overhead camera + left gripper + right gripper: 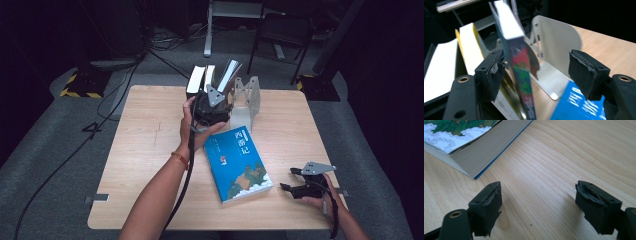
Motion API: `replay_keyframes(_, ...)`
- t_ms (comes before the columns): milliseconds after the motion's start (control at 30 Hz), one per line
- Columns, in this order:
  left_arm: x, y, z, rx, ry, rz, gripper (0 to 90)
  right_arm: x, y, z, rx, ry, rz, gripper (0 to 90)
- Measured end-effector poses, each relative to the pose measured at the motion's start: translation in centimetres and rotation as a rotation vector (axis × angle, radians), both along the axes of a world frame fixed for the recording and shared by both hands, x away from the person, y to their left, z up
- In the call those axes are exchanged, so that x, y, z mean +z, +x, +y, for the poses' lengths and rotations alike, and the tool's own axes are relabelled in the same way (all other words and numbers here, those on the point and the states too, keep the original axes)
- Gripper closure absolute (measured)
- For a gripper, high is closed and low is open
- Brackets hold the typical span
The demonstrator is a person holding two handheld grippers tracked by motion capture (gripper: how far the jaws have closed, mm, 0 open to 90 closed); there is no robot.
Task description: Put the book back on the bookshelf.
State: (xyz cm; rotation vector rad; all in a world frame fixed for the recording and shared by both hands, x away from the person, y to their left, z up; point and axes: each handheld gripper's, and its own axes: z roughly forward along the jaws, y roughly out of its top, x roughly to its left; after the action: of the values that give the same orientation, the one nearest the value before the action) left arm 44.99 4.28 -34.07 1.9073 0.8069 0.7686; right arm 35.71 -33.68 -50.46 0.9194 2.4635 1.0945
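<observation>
Three books stand leaning at the table's far edge: a dark one (195,81), a white one (210,75) and a slanted one (229,74), next to a metal bookend (248,97). My left gripper (215,102) is at them. In the left gripper view its jaws (537,67) stand wide around a colourful thin book (520,62), which is close to the left pad (491,72) while the right pad is well apart from it. A yellow-edged book (470,47) leans behind. My right gripper (287,179) rests open low over the table, with nothing between its fingers (537,207).
A blue book (237,164) lies flat in the middle of the wooden table (150,150), its corner (474,147) just ahead of my right gripper. The bookend (556,42) rises behind the blue book (574,105). Cables and chair legs are on the floor beyond.
</observation>
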Motion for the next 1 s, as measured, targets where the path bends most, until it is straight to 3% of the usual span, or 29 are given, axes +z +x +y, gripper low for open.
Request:
replay_keyframes(200, -0.9, -2.5, 0.7, -0.075, 0.004, 0.012, 26.4, 0.0, 0.0, 0.0, -0.001, 0.0, 0.0, 21.4)
replay_keyframes(367, -3.5, -5.0, 1.5, -0.139, 0.055, 0.053, 25.1, 0.0, 0.0, 0.0, -0.003, 0.0, 0.0, 21.4)
replay_keyframes(533, -6.6, -6.8, 2.5, -0.186, 0.096, 0.125, 24.3, 0.0, -0.1, 0.1, -0.011, -0.002, -0.001, 21.1)
replay_keyframes(567, -7.6, -7.2, 2.8, -0.204, 0.113, 0.155, 24.2, 0.0, -0.1, 0.1, -0.011, -0.003, -0.001, 21.1)
replay_keyframes(600, -7.6, -7.2, 2.8, -0.204, 0.113, 0.155, 24.0, 0.0, -0.1, 0.1, -0.011, -0.003, -0.001, 21.1)
replay_keyframes(667, -9.4, -8.1, 3.3, -0.223, 0.141, 0.195, 23.9, 0.1, -0.1, 0.1, -0.013, -0.009, 0.0, 21.1)
replay_keyframes(733, -10.8, -8.7, 3.8, -0.239, 0.149, 0.239, 23.8, 0.2, -0.2, 0.2, -0.008, -0.022, -0.008, 21.8)
replay_keyframes(800, -12.0, -9.4, 4.2, -0.253, 0.149, 0.273, 23.8, 0.3, -0.3, 0.2, 0.001, -0.017, 0.014, 23.5)
replay_keyframes(833, -12.0, -9.4, 4.2, -0.253, 0.149, 0.273, 23.8, 0.3, -0.3, 0.2, 0.001, -0.017, 0.014, 23.5)
replay_keyframes(1000, -14.1, -10.9, 5.0, -0.289, 0.172, 0.341, 23.9, 1.7, -1.6, 1.0, 0.144, -0.005, -0.006, 31.5)
